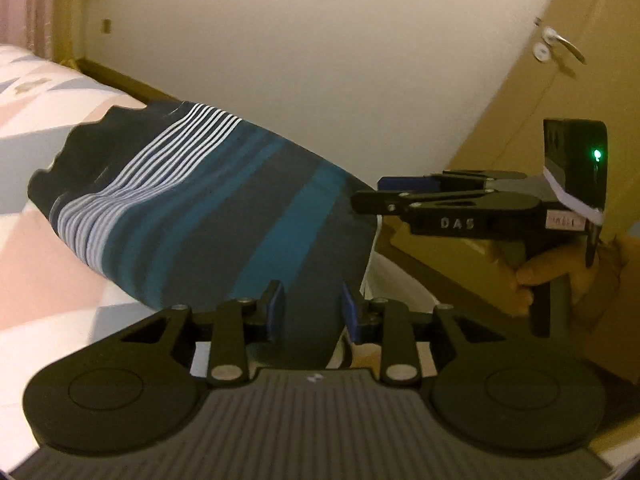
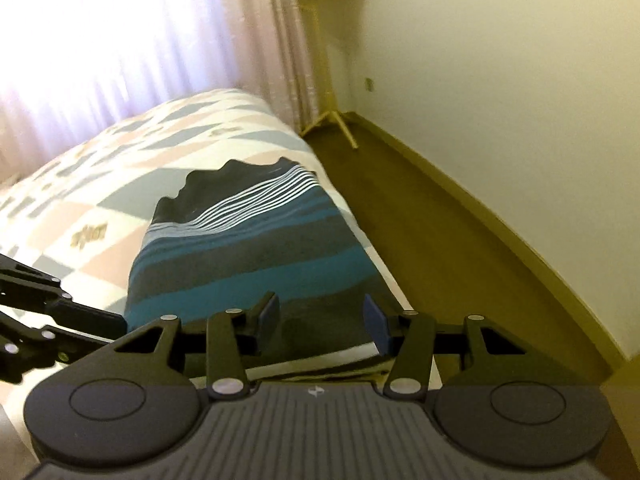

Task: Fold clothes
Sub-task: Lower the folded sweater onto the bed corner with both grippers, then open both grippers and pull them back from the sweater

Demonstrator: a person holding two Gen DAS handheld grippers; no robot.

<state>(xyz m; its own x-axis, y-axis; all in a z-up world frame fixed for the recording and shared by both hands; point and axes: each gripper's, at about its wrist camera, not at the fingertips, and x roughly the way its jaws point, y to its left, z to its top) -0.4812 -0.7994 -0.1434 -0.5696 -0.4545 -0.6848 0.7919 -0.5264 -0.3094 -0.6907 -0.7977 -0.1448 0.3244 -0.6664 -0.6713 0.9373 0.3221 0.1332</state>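
Striped shirt (image 2: 248,248) stretches lengthwise straight ahead along the bed (image 2: 100,168) edge; both tools, left tool (image 1: 312,308) and right tool (image 2: 322,320), gape open over its near hem, equally close.

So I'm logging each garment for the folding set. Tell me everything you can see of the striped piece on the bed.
The dark navy knit garment with teal bands and thin white stripes lies flat, apparently already folded into a long panel, along the edge of the pink, grey and white patterned bedspread. Its far end is wavy. Both tools sit open at its near end, fingers straddling the fabric.
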